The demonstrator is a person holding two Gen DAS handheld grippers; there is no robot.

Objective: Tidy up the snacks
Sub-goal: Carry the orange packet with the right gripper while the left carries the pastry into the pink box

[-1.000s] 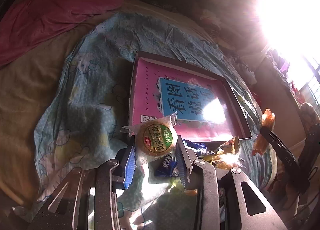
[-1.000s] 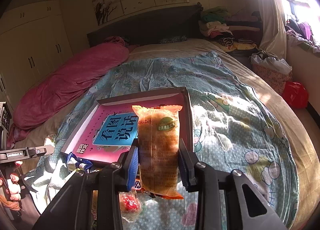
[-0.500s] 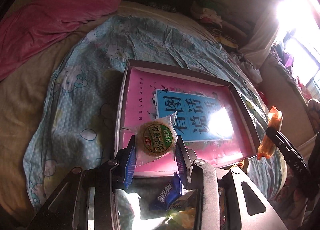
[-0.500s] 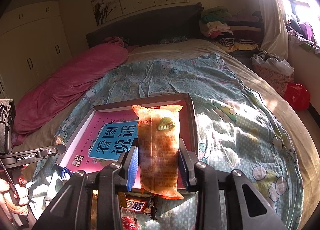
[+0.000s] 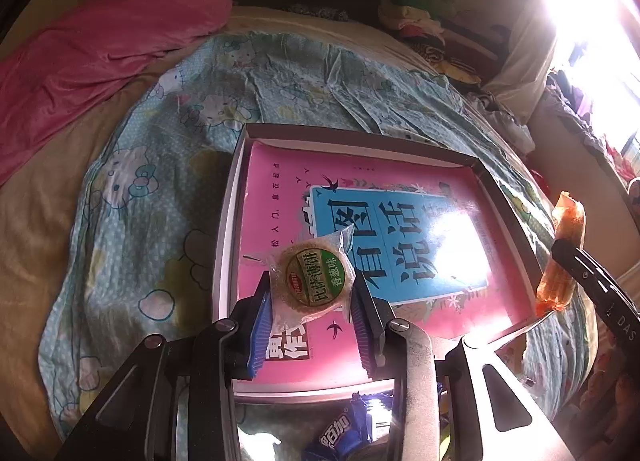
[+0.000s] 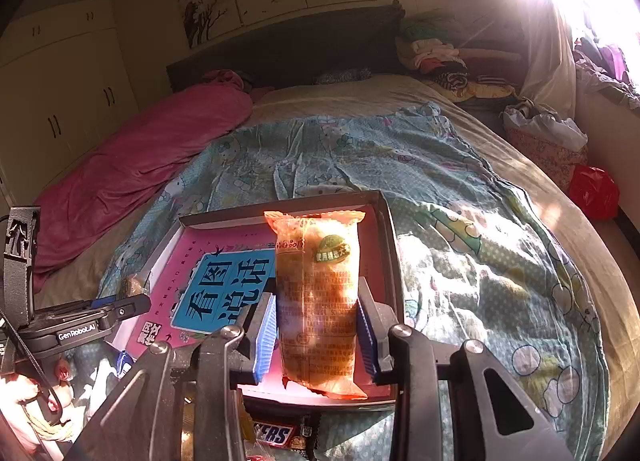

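Note:
My left gripper [image 5: 310,303] is shut on a round wrapped biscuit with a green label [image 5: 312,281], held above the near left part of a shallow box [image 5: 228,245] that has a pink and blue printed bottom. My right gripper [image 6: 316,325] is shut on a long orange snack packet [image 6: 318,301], upright over the box's [image 6: 386,229] near right corner. That packet [image 5: 562,257] and the right gripper's finger also show at the right edge of the left wrist view. The left gripper [image 6: 120,303] shows at the left of the right wrist view.
The box lies on a blue cartoon-print sheet [image 6: 460,229] on a bed. A pink quilt [image 5: 100,45] lies along the left side. Loose snacks sit in front of the box: a blue packet [image 5: 340,437] and a chocolate bar [image 6: 276,435]. Clothes pile up at the headboard's right [image 6: 436,57].
Both grippers have moved forward over the box with their snacks still held; the left one came from the snack pile in front of the box to above its near left part.

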